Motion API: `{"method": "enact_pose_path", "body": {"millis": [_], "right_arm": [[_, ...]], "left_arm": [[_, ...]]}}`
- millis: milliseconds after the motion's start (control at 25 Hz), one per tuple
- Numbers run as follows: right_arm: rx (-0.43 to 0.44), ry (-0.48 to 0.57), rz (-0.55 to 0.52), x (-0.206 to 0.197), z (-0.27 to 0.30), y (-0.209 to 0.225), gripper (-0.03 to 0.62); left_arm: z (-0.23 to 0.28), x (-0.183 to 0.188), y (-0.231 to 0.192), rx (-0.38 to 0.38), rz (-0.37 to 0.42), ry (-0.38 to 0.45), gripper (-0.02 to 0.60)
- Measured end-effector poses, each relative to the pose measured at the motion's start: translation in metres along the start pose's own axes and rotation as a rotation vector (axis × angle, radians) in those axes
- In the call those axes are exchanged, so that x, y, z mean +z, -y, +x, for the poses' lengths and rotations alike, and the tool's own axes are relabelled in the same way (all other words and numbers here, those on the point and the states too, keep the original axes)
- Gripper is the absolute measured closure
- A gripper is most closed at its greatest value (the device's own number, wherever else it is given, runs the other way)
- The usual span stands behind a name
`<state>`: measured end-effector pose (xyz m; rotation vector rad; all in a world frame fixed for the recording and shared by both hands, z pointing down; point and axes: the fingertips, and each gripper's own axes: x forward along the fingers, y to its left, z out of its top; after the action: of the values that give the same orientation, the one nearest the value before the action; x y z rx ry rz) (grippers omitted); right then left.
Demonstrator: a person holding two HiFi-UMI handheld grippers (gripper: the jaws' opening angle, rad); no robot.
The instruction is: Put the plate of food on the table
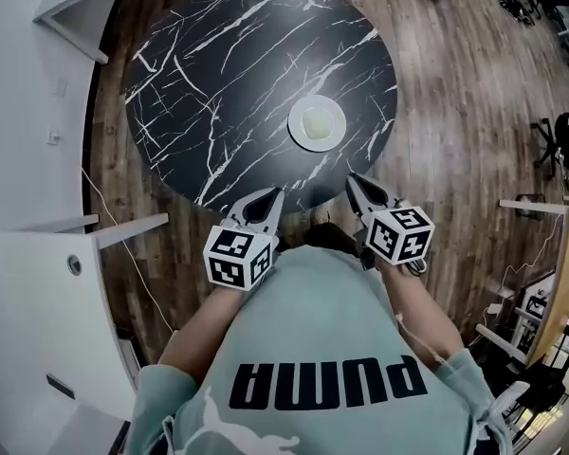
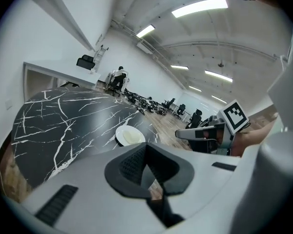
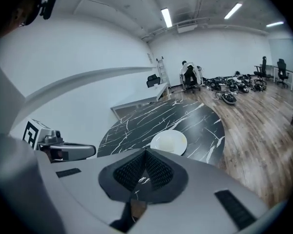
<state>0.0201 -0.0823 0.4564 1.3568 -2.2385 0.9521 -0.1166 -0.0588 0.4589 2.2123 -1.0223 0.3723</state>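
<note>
Head view: a round black desk (image 1: 237, 74) with white marble veins fills the upper middle of the frame, standing on a wood floor (image 1: 455, 93). The white plate (image 1: 317, 122) is sitting on the desk, toward its lower right edge, with a pale lump of food (image 1: 315, 118) in the middle of it.

Both tools hang low in the frame, just off the near rim of the desk and clear of the plate. The left tool (image 1: 266, 202) is lower centre-left and the right tool (image 1: 362, 190) is a bit to the right of it. Each has its marker cube behind it, and the person's mint-green shirt (image 1: 313, 330) takes up the bottom of the frame.

In the left gripper view the jaws are pressed together with nothing between them, and the plate shows just past the tips near the middle of the frame. The right gripper view is much the same: jaws closed on nothing, plate on the desk right above the tips, centre frame. Some office chairs (image 3: 282, 65) are way off at the far right.
</note>
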Motion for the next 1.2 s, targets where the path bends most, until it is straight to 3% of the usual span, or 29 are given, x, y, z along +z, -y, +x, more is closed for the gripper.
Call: {"method": "enact_pose_path", "body": {"millis": [480, 800, 1200], "right_arm": [[0.023, 0.095, -0.136, 0.018, -0.055, -0.007, 0.585], [0.051, 0.151, -0.270, 0.015, -0.125, 0.009, 0.585], [0.144, 0.203, -0.327, -0.013, -0.210, 0.030, 0.585]], "left_arm": [[-0.012, 0.020, 0.052, 0.059, 0.097, 0.060, 0.575], [-0.005, 0.015, 0.128, 0.111, 0.173, 0.111, 0.575], [-0.020, -0.015, 0.227, 0.225, 0.212, 0.216, 0.575]]}}
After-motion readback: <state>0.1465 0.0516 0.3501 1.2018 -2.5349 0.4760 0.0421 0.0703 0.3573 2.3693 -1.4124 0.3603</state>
